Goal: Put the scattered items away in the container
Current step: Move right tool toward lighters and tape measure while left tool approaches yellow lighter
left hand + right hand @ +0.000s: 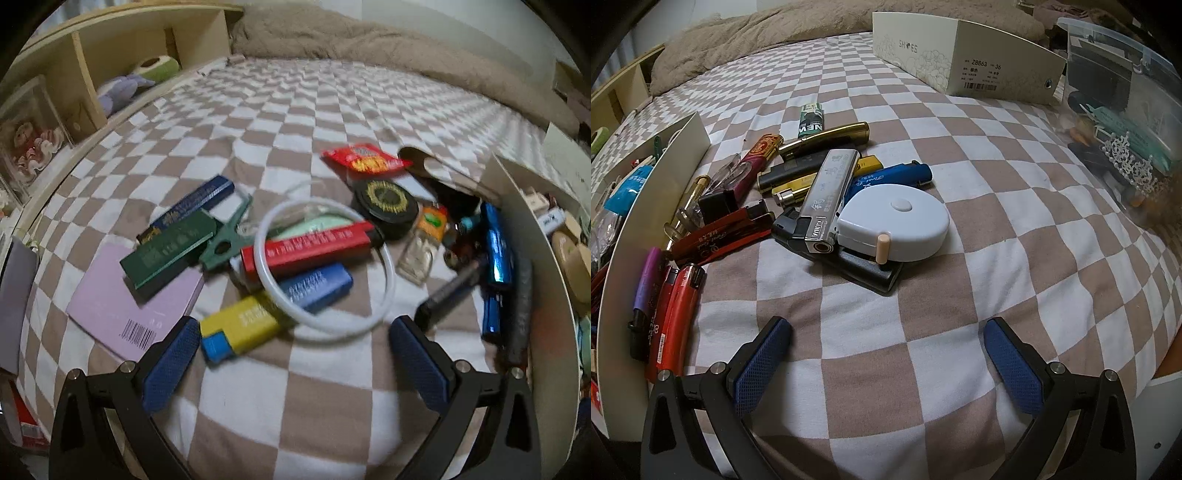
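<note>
My left gripper (295,343) is open and empty, low over the checkered bed, just in front of a yellow lighter (240,326), a white ring (325,262), a red lighter (306,251) and a blue lighter (317,286). A cream box wall (543,280) stands to its right. My right gripper (886,350) is open and empty, short of a pile with a white tape measure (897,225), a silver lighter (831,192) and a blue lighter (890,177). Red lighters (677,314) lie by a cream box wall (646,206) on the left.
A green lighter (166,251), a lilac card (129,299), a black round tin (388,206) and a red packet (365,158) lie further out. A wooden shelf (110,55) runs along the left. A white shoe box (960,55) and a clear plastic bin (1123,110) stand at the right.
</note>
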Demonstrator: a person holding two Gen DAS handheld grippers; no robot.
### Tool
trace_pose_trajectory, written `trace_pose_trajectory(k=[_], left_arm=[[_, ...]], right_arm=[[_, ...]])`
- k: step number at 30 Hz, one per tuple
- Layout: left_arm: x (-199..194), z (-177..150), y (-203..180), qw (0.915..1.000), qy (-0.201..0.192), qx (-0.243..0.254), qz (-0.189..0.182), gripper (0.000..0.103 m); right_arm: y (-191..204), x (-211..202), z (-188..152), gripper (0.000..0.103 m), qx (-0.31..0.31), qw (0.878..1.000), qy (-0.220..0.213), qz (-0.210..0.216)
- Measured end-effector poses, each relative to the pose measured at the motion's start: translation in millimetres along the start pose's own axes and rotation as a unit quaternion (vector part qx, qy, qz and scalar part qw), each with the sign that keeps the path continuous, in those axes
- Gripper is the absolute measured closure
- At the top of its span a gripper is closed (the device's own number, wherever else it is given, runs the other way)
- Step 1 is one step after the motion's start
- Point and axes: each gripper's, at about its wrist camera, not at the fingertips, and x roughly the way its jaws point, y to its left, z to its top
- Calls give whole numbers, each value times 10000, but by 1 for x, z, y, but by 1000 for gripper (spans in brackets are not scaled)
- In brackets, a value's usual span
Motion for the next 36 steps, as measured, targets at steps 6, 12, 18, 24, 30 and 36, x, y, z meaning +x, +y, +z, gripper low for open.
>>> trace_pose_trajectory(k=[6, 12, 18, 24, 30, 36], left_arm=[[10, 10, -3, 9997, -120, 109, 173, 0], [5, 4, -1, 9988, -310, 20, 369, 3], [-2, -2, 20, 9964, -513, -582, 353, 23], [0, 1, 20, 9964, -476, -615, 341, 17], [10, 12, 10, 9970, -113, -641, 409, 0], [18, 21, 14, 9906, -61, -1225, 602, 0]], right_arm=[[0, 0, 0, 0, -6, 10000, -1, -6], [0, 0, 1, 0, -7, 10000, -12, 4], [1, 1, 0, 0, -4, 10000, -20, 8], [1, 1, 0, 0, -9, 10000, -18, -2], [2, 2, 1, 0, -9, 10000, -20, 0], [2, 2, 1, 0, 10, 10000, -53, 47]])
